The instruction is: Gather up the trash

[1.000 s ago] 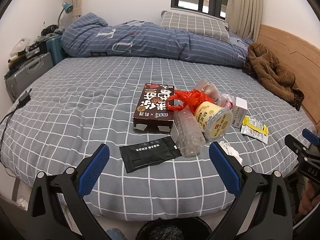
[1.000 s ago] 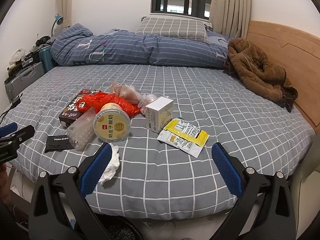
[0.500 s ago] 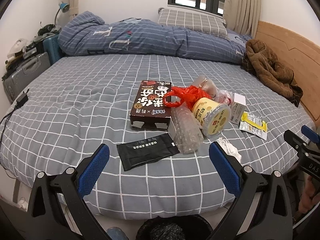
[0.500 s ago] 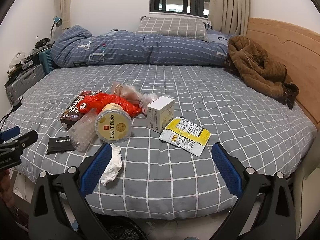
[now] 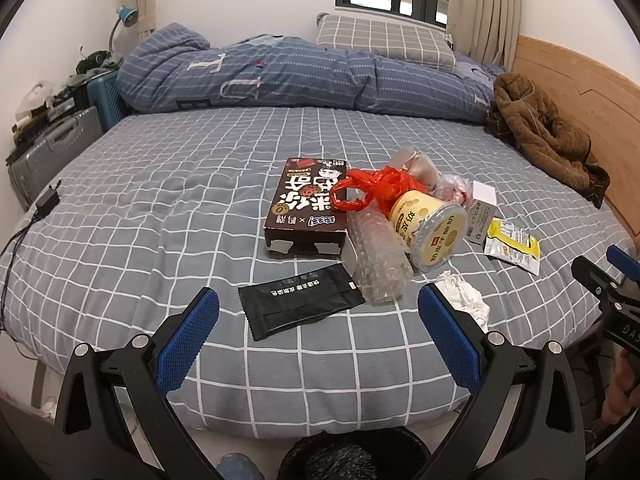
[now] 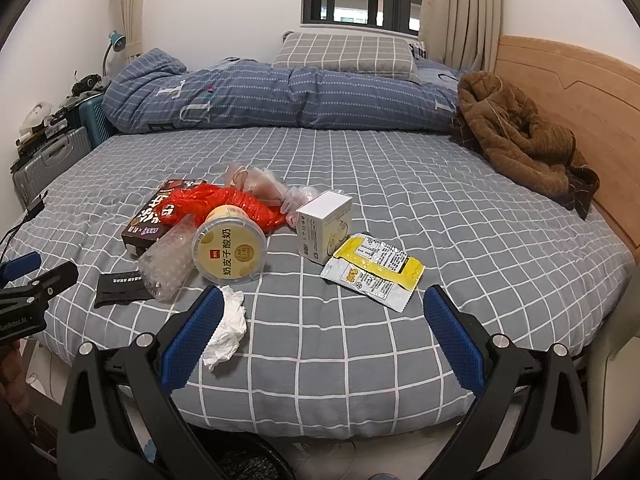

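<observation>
Trash lies on the grey checked bed (image 5: pixel 160 216): a dark snack box (image 5: pixel 306 208), a red plastic bag (image 5: pixel 374 186), a yellow tub (image 5: pixel 430 226), bubble wrap (image 5: pixel 378 262), a black packet (image 5: pixel 298 305), a crumpled tissue (image 5: pixel 464 298), a small white box (image 6: pixel 324 226) and a yellow sachet (image 6: pixel 374 270). My left gripper (image 5: pixel 318 336) is open and empty, just short of the black packet. My right gripper (image 6: pixel 324 336) is open and empty, its left finger beside the tissue (image 6: pixel 226 328). A black bin (image 5: pixel 348 460) stands below the bed edge.
A folded blue duvet (image 5: pixel 304 76) and a pillow (image 5: pixel 384 40) lie at the far side. A brown jacket (image 6: pixel 520 140) lies by the wooden headboard (image 6: pixel 580 92). Suitcases (image 5: pixel 52 152) stand at the left. A charger with cable (image 5: pixel 44 204) lies on the bed's left edge.
Both grippers have drawn back slightly and risen, so the trash sits a little lower and farther in view. Nothing on the bed has moved. Both stay open.
</observation>
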`<action>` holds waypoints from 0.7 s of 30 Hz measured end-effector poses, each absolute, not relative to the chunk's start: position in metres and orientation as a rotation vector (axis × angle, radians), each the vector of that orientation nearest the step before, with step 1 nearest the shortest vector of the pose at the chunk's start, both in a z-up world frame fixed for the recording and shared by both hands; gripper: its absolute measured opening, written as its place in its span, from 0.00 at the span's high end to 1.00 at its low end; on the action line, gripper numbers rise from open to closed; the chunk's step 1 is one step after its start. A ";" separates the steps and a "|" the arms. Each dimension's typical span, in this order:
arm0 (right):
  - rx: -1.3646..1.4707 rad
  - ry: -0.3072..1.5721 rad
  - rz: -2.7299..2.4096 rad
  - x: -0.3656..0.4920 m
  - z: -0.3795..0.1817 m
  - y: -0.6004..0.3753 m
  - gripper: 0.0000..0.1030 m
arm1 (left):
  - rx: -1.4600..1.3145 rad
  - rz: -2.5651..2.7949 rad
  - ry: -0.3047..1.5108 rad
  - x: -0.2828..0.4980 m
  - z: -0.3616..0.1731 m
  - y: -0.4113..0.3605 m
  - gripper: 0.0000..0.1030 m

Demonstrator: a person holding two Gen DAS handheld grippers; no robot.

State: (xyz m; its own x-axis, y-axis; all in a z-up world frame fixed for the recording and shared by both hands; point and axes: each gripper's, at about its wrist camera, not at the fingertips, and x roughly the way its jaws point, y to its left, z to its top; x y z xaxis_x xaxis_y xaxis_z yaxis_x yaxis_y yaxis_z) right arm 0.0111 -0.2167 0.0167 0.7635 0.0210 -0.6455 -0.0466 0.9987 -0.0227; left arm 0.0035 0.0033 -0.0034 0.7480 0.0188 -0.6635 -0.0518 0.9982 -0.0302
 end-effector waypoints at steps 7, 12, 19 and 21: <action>-0.048 0.704 0.041 0.013 0.013 -0.214 0.07 | -0.049 0.045 0.729 0.004 -0.004 0.006 0.06; -0.050 0.705 0.048 0.015 0.012 -0.211 0.07 | -0.045 0.033 0.737 0.004 -0.004 0.004 0.06; -0.060 0.708 0.057 0.025 0.007 -0.208 0.07 | -0.042 0.035 0.747 0.011 -0.009 -0.003 0.06; -0.072 0.716 0.046 0.035 0.003 -0.212 0.07 | -0.026 0.030 0.756 0.021 -0.014 -0.011 0.06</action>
